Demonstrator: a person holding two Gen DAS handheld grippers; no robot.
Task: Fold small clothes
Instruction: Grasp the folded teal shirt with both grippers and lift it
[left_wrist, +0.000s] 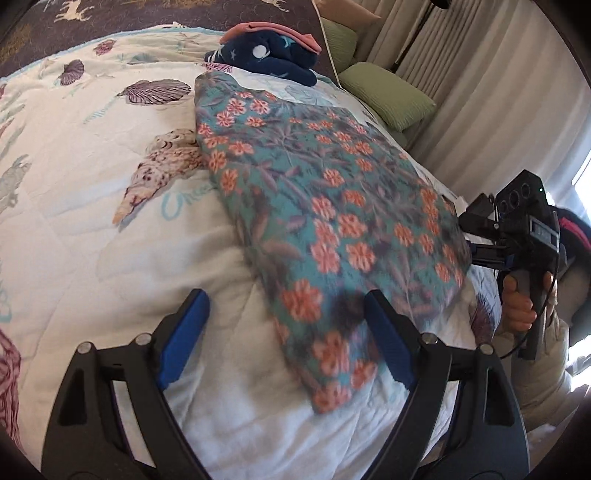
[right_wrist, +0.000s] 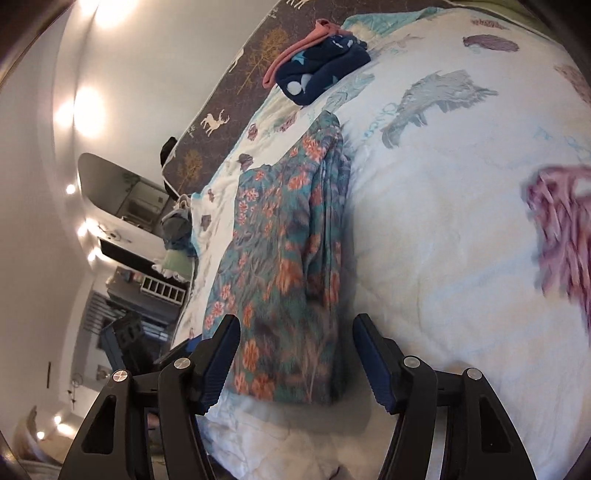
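Note:
A folded teal garment with orange flowers (left_wrist: 332, 206) lies flat on the white printed quilt (left_wrist: 92, 221). My left gripper (left_wrist: 286, 299) hovers open over its near corner; the right finger (left_wrist: 384, 332) is above the cloth and the left one above bare quilt. In the right wrist view the same garment (right_wrist: 288, 251) runs away from me, its layered edges on the right. My right gripper (right_wrist: 297, 321) straddles its near end with both pads clear of the cloth. That gripper (left_wrist: 476, 254) shows at the garment's right edge, held by a hand (left_wrist: 517, 302).
A stack of folded clothes, navy with stars under pink (left_wrist: 266, 51) (right_wrist: 321, 70), sits at the far end of the bed. Green cushions (left_wrist: 388, 96) and curtains (left_wrist: 480, 92) lie to the right. A loose pile of clothes (right_wrist: 177, 229) rests at the bed's far edge.

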